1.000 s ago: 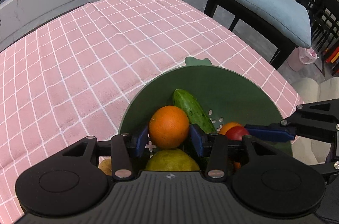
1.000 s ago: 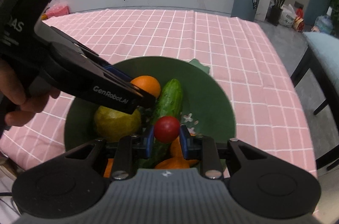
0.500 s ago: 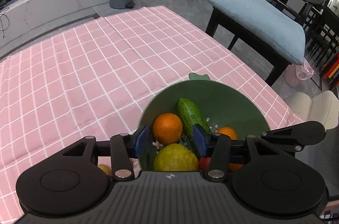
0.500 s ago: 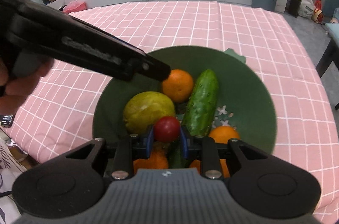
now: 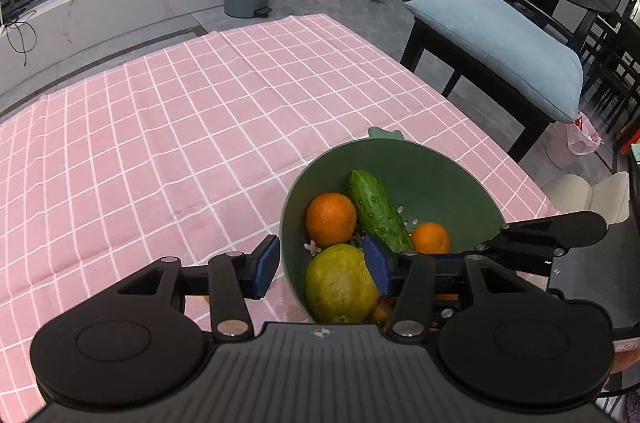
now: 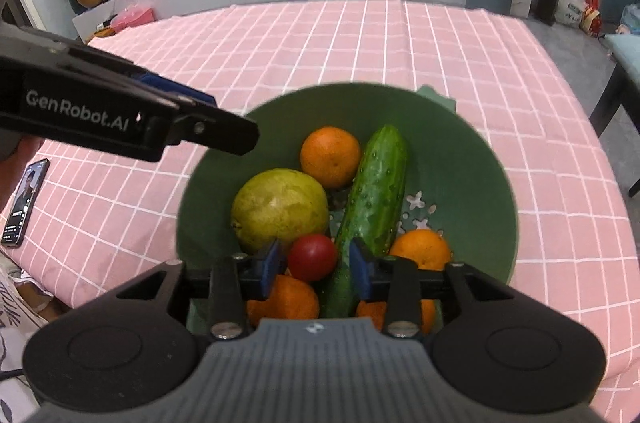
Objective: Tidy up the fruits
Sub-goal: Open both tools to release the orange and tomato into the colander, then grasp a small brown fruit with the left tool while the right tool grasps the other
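Left wrist view. My left gripper (image 5: 320,265) stands open over the near left rim of the green bowl (image 5: 460,175), with nothing between its blue pads (image 5: 264,265). The bowl sits on the pink checked tablecloth (image 5: 180,151), near its right edge. Inside it, from far to near, I see an orange (image 5: 330,219), a cucumber (image 5: 378,211), a second orange (image 5: 431,238) and a pear (image 5: 340,283). I judge the oranges firm and round, likely to roll, so best taken across the middle. The pear looks heavier and bruisable, so I would take it at its widest part. No writing can be read in this view.

Right wrist view. My right gripper (image 6: 314,265) has just been opening: its jaws stand apart with a small tomato (image 6: 312,257) between them, a gap on either side, so the pads do not press on it. I judge that the tomato rests among the fruit at the near side of the bowl (image 6: 472,159). It looks smooth, soft and easily crushed, so a light hold across its middle would suit. The cucumber (image 6: 374,199) is long, stiff and bumpy, so I would grasp it mid-length. The other gripper's arm, at left, reads "GenRobot.AI". A phone (image 6: 24,203) lies on the cloth at far left, its screen text too small to read.
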The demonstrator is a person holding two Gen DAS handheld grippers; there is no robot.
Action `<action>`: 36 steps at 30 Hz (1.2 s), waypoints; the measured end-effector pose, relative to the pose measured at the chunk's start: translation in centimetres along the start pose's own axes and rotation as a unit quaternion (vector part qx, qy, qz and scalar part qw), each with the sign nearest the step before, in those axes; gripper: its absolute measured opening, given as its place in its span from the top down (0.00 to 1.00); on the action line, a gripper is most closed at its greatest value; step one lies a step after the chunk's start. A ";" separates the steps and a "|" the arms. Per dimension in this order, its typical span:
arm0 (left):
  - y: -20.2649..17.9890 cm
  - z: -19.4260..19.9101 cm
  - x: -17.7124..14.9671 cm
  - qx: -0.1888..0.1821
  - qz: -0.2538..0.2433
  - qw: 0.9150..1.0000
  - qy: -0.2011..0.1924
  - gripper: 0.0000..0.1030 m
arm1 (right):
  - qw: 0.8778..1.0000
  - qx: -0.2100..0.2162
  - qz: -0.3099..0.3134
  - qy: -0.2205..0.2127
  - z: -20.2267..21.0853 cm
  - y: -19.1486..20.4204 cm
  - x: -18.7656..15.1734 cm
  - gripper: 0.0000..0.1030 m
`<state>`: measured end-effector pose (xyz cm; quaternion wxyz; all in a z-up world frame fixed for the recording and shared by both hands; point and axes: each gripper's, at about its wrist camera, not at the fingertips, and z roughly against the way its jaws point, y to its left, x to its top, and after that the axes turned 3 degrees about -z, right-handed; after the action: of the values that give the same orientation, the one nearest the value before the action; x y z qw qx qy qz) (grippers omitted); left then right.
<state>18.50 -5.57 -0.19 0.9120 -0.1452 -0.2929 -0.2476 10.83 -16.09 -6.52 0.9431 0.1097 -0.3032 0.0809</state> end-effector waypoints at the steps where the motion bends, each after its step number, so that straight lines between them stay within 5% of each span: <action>1: 0.0 0.3 -0.1 0.001 0.000 1.000 -0.002 0.44 | 1.000 -0.002 0.001 -0.004 0.3 0.1 0.0 0.65; 6: 0.3 2.5 -1.0 0.012 -0.001 1.000 -0.020 0.44 | 0.999 -0.011 -0.011 -0.035 2.5 0.8 -0.2 0.63; 9: 0.6 3.8 -1.8 0.025 -0.002 0.999 -0.037 0.44 | 0.998 -0.017 -0.024 -0.061 3.7 1.6 -0.4 0.51; 17: 1.7 5.0 -3.9 0.069 -0.008 0.996 -0.051 0.44 | 0.994 -0.018 -0.017 -0.105 4.8 4.7 -0.4 0.40; 26: 4.3 5.0 -5.2 0.075 -0.010 0.996 -0.055 0.41 | 0.994 -0.028 0.050 -0.096 3.4 7.7 0.2 0.38; 36: 7.3 3.8 -6.2 0.036 -0.005 0.997 -0.062 0.41 | 0.985 -0.024 0.153 -0.074 1.3 9.3 2.7 0.33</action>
<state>16.27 4.31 -1.82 0.8953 -0.1261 -0.3588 -0.2320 10.25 -7.27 -2.47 0.8971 0.0448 -0.3871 0.2082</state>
